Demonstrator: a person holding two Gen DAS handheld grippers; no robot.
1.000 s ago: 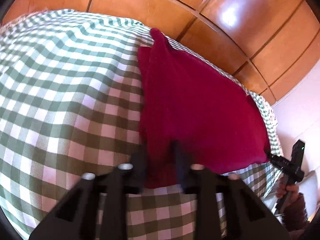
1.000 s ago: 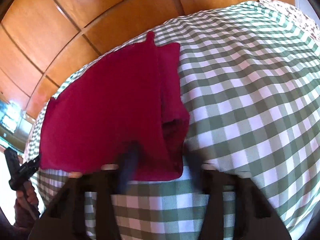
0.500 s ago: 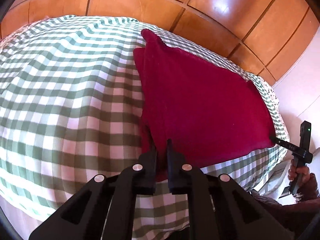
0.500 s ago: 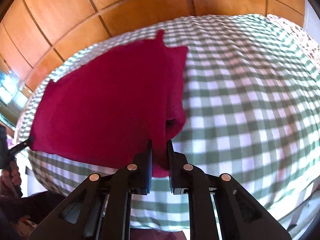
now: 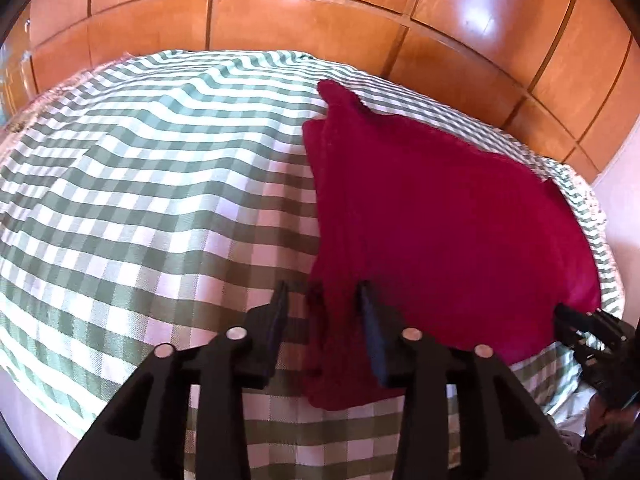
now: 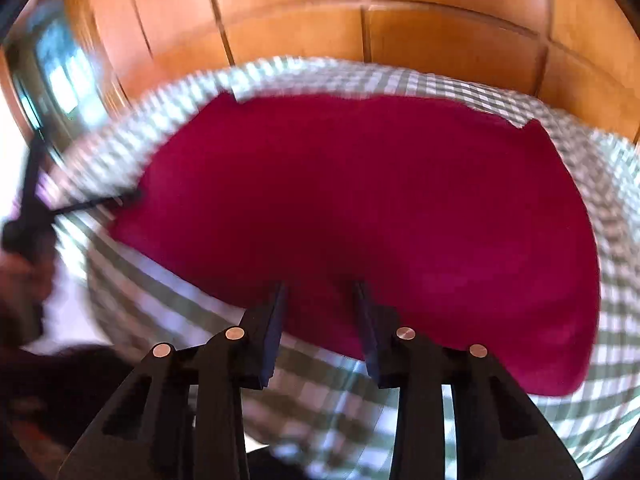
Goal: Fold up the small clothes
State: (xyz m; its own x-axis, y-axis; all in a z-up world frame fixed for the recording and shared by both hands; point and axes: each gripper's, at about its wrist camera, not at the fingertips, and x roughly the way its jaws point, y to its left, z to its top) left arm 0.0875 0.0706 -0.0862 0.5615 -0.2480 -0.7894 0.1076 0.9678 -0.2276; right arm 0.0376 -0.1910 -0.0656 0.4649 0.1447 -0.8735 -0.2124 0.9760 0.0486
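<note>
A dark red garment (image 5: 440,232) lies flat on a green-and-white checked cloth (image 5: 140,200); it also shows in the right wrist view (image 6: 360,200). My left gripper (image 5: 322,300) is open, its fingers straddling the garment's near left corner. My right gripper (image 6: 320,292) is open, its fingers over the garment's near edge; this view is blurred. The right gripper also shows at the garment's far right corner in the left wrist view (image 5: 576,320). The left gripper shows at the left in the right wrist view (image 6: 100,202).
Orange wood panels (image 5: 300,20) stand behind the checked surface. The surface drops off at its near edge (image 5: 280,432). A pale wall (image 5: 624,208) is at the right. A hand (image 6: 24,276) holds the left gripper's handle.
Both grippers have opened and let go of the garment's near corners. The right wrist view has swung left across the garment and is blurred.
</note>
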